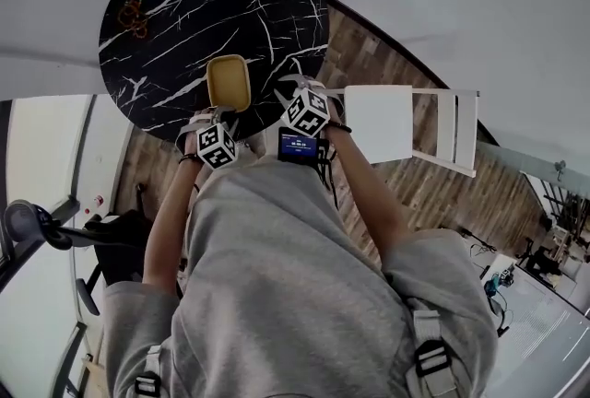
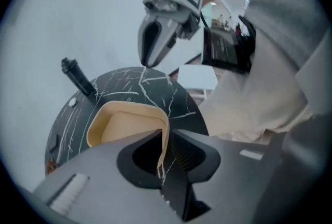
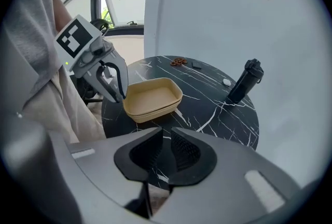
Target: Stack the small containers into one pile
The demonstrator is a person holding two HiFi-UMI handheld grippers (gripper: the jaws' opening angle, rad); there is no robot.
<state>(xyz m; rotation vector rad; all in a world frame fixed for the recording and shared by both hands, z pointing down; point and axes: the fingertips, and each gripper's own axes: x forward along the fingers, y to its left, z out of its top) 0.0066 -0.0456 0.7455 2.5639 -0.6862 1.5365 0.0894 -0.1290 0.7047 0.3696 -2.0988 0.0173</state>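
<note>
Tan container stack (image 2: 124, 124) sits rim-pinched in the left gripper (image 2: 165, 140); the right gripper (image 3: 165, 142) hangs parted, empty.

left gripper (image 2: 165, 151) jaws pinch the container (image 2: 122, 127) rim; right gripper (image 3: 166, 151) jaws slightly apart, empty.

Soft, even daylight; fisheye edges warp and darken.

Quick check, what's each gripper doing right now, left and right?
Left gripper: closed on the rim of the tan container.
Right gripper: open, fingers slightly apart, holding nothing.
</note>
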